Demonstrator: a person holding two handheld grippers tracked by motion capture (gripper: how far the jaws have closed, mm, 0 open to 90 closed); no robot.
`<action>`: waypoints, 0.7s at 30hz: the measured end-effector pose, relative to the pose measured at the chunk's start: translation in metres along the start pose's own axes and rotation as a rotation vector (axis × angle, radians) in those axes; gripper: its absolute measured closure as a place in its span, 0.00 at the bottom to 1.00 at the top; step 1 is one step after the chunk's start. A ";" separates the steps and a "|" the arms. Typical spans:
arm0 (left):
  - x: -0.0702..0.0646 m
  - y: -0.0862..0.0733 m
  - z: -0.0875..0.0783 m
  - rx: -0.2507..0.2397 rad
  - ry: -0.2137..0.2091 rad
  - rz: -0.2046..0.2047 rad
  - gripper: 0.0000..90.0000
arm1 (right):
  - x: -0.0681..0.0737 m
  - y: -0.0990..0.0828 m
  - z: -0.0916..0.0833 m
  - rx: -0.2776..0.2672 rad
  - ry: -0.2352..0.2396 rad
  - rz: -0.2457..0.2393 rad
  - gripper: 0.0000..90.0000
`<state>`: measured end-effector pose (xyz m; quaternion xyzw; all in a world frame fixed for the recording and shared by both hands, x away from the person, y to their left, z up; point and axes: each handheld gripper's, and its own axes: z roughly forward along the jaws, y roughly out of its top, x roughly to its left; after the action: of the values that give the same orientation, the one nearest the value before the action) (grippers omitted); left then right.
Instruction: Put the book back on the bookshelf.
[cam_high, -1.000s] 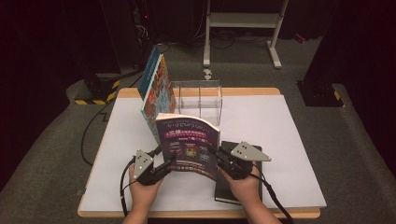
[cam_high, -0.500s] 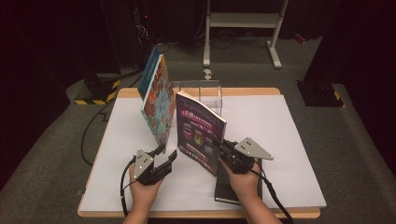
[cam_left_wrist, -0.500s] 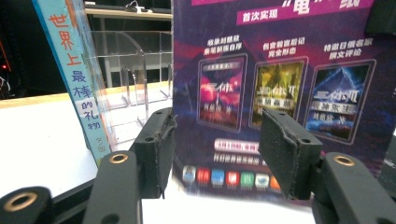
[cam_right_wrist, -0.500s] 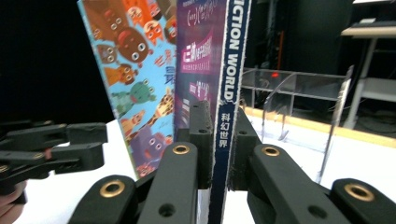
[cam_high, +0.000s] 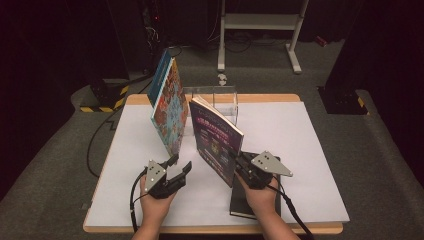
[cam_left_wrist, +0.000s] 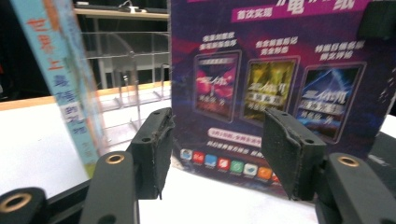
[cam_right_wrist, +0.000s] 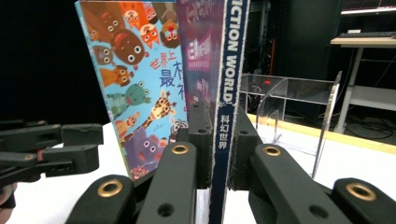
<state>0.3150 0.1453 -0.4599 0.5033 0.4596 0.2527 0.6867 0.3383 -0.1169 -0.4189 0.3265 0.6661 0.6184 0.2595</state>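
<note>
Dark floor and black equipment ring a wooden bench (cam_high: 260, 98) covered by a matte white sheet, where shelving books into a clear acrylic divider rack (cam_high: 220, 102) looks partly done. Starting at the right tool (cam_high: 239, 161), its black padded jaws are clamped on the spine of a glossy purple paperback magazine (cam_high: 215, 140), which is lifted upright and angled toward the rack but not yet in a slot; the right gripper view shows the thin white-edged spine pinched squarely between the pads. The left tool (cam_high: 180, 165) hovers low beside it, its jaws apart with nothing between them, having just widened a little, and the left gripper view looks past its textured pads at the magazine's shiny cover. Further out, a tall, slim picture book with a light-blue spine and cartoon animals (cam_high: 169, 107) already leans upright at the rack's left end. A black matte hardcover book (cam_high: 240, 202) lies flat under the right hand, so it seemingly remains to be shelved.
</note>
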 end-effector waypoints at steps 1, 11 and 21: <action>-0.001 0.000 0.000 0.000 -0.008 0.001 0.47 | 0.001 -0.001 -0.001 0.001 0.004 -0.006 0.91; -0.018 0.006 -0.001 0.012 -0.082 0.021 0.41 | 0.008 -0.005 -0.006 0.014 0.013 -0.014 0.90; -0.028 0.011 0.000 -0.003 -0.122 0.005 0.34 | 0.014 -0.008 -0.007 0.017 0.038 -0.010 0.88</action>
<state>0.3032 0.1268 -0.4394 0.5180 0.4154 0.2241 0.7134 0.3228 -0.1111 -0.4252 0.3135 0.6780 0.6172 0.2472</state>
